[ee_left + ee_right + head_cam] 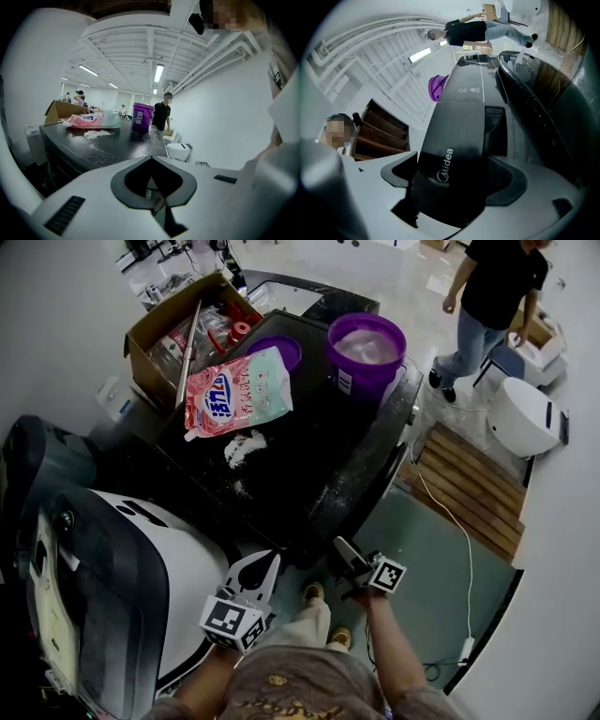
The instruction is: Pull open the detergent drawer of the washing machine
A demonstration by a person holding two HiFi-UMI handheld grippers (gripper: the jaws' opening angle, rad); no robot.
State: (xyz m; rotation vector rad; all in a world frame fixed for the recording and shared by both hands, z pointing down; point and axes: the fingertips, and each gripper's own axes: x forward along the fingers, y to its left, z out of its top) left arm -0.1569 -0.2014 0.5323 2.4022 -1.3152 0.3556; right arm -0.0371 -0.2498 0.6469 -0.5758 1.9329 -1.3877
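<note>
The detergent drawer [450,159] is a glossy black front panel with a white logo, on the dark washing machine [309,474]. My right gripper [452,174] straddles this panel. Its grey pads [506,176] stand close at either edge of the panel and I see no firm press. The drawer front looks in line with the control panel [471,89] beyond it. In the head view the right gripper [345,554] is at the machine's front edge. My left gripper [267,570] hangs just left of it, below the lid. Its jaws [150,160] meet at the tips with nothing held.
On the lid lie a pink detergent pouch [234,395], spilled white powder [244,446], a purple bucket [366,348] and a cardboard box [178,324]. A white appliance [141,568] stands at my left. A person [492,296] walks at the back right beside a wooden pallet [464,488].
</note>
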